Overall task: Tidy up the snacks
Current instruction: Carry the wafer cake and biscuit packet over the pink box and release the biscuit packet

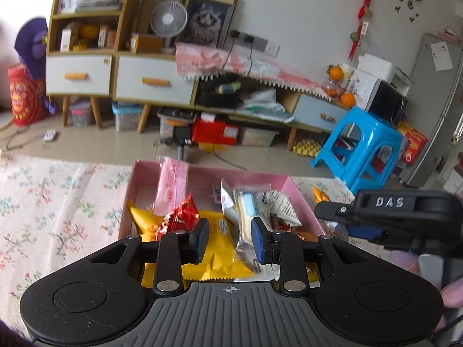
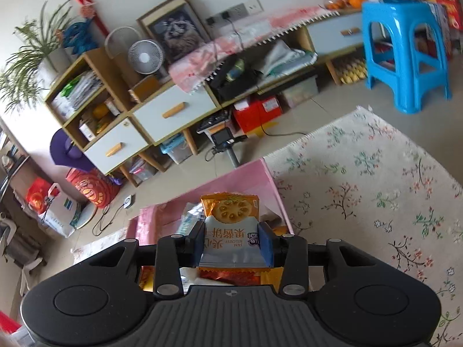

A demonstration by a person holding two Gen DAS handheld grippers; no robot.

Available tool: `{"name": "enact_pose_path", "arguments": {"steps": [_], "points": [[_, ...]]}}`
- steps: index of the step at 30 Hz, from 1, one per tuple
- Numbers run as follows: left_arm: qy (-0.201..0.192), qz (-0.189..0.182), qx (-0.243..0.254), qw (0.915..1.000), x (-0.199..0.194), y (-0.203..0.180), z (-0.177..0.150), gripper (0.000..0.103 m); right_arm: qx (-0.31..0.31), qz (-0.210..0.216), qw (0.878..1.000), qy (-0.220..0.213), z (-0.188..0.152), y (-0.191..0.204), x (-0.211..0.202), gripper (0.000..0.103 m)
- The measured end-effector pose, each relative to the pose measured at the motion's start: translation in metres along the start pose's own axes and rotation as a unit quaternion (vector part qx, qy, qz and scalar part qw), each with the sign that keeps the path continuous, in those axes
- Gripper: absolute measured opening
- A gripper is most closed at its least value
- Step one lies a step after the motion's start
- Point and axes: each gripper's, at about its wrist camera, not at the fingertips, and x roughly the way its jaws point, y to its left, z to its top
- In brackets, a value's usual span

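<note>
An open pink box (image 1: 301, 195) on a floral cloth holds several snack packets: a yellow one (image 1: 220, 248), a red one (image 1: 185, 212), a pink one (image 1: 172, 185) and a clear-wrapped white bar (image 1: 246, 222). My left gripper (image 1: 230, 238) hovers low over them, open. The yellow packet lies beneath the gap and the white bar sits beside the right pad (image 1: 258, 240). My right gripper (image 2: 233, 240) is shut on an orange and silver jam biscuit packet (image 2: 228, 217), held upright over the pink box (image 2: 246, 182). In the left wrist view this gripper (image 1: 321, 211) sits at the box's right edge.
The floral cloth (image 2: 361, 190) stretches right of the box and also spreads out on its left (image 1: 58, 208). Beyond its edge is tiled floor, with a blue plastic stool (image 1: 358, 147), a low cabinet with drawers (image 1: 144, 78) and storage boxes beneath it.
</note>
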Motion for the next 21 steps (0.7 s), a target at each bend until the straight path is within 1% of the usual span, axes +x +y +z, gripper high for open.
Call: {"name": "enact_pose_path", "arguments": {"steps": [5,8,10,11,12,13,14,15,17,18,19,21], "points": [[0.022,0.015,-0.007,0.9996,-0.005,0.005,-0.004,0.031,-0.021,-0.017,1.000,0.015,-0.004,-0.001,0.010,0.028],[0.045,0.012,-0.010,0.9989,-0.008,0.007,-0.007,0.033,-0.037,-0.019,0.999,0.019,-0.004,0.000,0.013,0.029],[0.057,0.012,0.000,0.9983,-0.010,0.006,-0.009,0.040,-0.036,-0.014,0.999,0.023,-0.003,-0.002,0.014,0.031],[0.061,0.013,0.009,0.9980,-0.012,0.005,-0.011,0.041,-0.034,-0.013,0.999,0.025,-0.003,-0.002,0.014,0.032],[0.065,0.013,0.018,0.9976,-0.013,0.004,-0.012,0.047,-0.032,-0.013,0.999,0.026,-0.002,-0.002,0.014,0.037],[0.069,0.014,0.026,0.9971,-0.015,0.003,-0.014,0.051,-0.030,-0.011,0.999,0.028,-0.002,-0.002,0.013,0.049],[0.074,0.015,0.034,0.9966,-0.015,0.004,-0.015,0.052,-0.028,-0.011,0.999,0.029,-0.002,-0.002,0.011,0.056],[0.079,0.015,0.040,0.9960,-0.016,0.004,-0.017,0.052,-0.026,-0.011,0.999,0.030,-0.002,-0.002,0.010,0.066],[0.089,0.014,0.051,0.9946,-0.018,0.005,-0.021,0.060,-0.026,-0.009,0.999,0.027,-0.001,-0.001,0.004,0.069],[0.094,0.013,0.058,0.9938,-0.019,0.006,-0.023,0.067,-0.028,-0.007,0.999,0.028,-0.001,-0.001,0.001,0.071],[0.101,0.011,0.065,0.9927,-0.020,0.007,-0.025,0.068,-0.030,-0.007,0.999,0.030,-0.001,0.000,-0.001,0.075],[0.114,0.011,0.079,0.9903,-0.021,0.009,-0.030,0.070,-0.031,-0.008,0.999,0.034,-0.001,-0.001,-0.006,0.079]]}}
